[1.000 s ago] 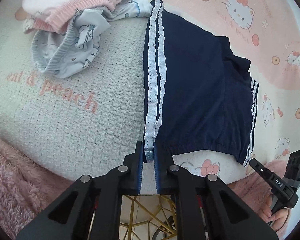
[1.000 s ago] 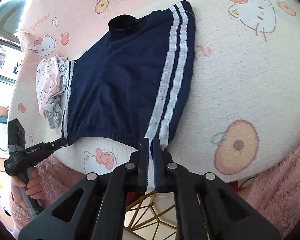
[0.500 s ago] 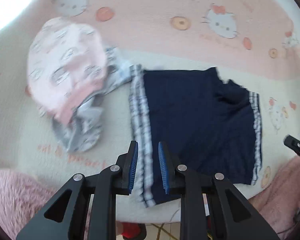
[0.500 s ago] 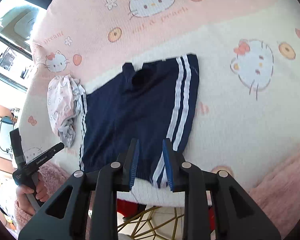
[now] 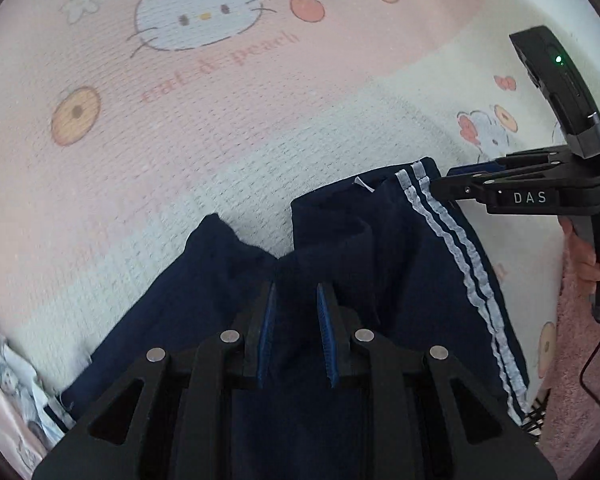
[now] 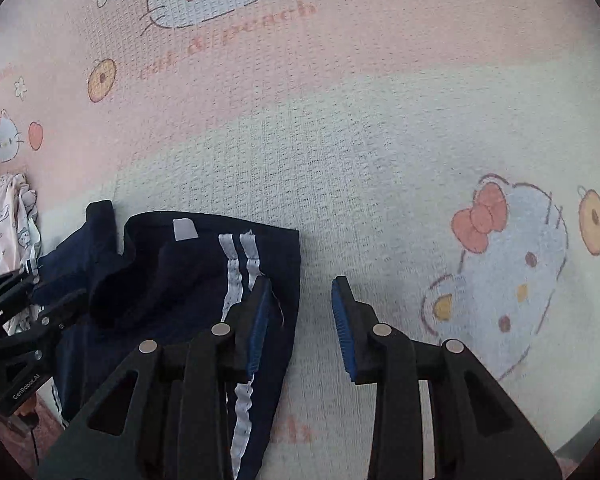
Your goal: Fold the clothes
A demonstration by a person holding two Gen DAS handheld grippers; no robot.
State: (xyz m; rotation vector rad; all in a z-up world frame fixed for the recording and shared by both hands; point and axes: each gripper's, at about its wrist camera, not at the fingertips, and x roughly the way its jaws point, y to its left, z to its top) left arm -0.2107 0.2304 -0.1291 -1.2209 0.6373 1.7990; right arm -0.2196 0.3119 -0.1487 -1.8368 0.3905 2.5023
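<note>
- The navy shorts [image 5: 380, 272] are seen lying flat on the blanket [image 5: 180, 140], with white stripes down the sides.
- The left tool [image 5: 294, 308] is held part open above the middle of the shorts; nothing is pinched.
- The right tool [image 6: 300, 312] is opening over the striped right edge; nothing is pinched between its pads.
- For a neat fold, the far leg ends should probably be gripped together and brought evenly toward the near waistband.
- A pink and cream cat-print blanket covers the surface.
- A small pile of light clothes [image 6: 8, 220] is seen at the far left.
</note>
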